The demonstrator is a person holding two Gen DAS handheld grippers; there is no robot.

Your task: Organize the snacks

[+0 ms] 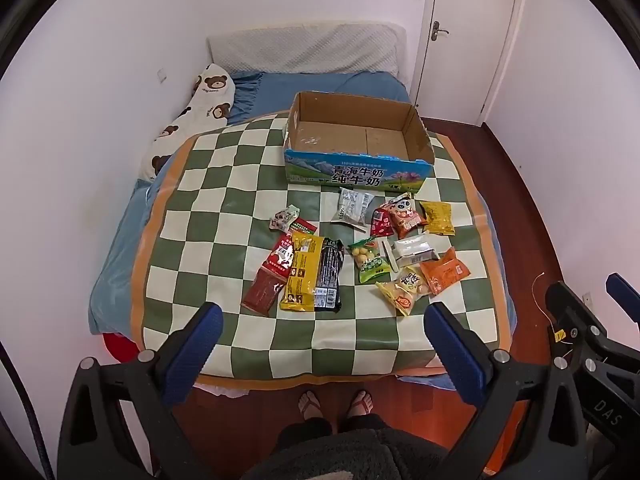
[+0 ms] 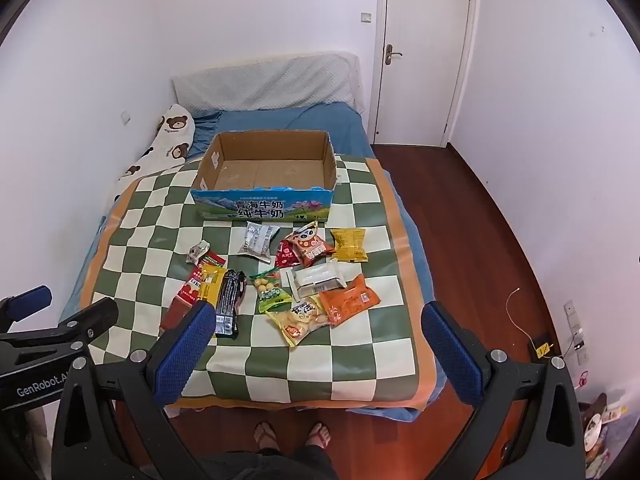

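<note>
The right gripper (image 2: 320, 344) hangs open above the checkered mat (image 2: 352, 364); snack packets (image 2: 348, 302) lie before the empty cardboard box (image 2: 264, 204).

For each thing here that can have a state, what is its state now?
cardboard box: open on top, nothing inside
snack packets: all lying on the checkered mat, outside the box
door: closed
left gripper: open, holding nothing
right gripper: open, holding nothing

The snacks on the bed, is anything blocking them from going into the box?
Nothing visible does. The snacks lie loose on the checkered blanket, right before the open cardboard box, which has no lid.
</note>
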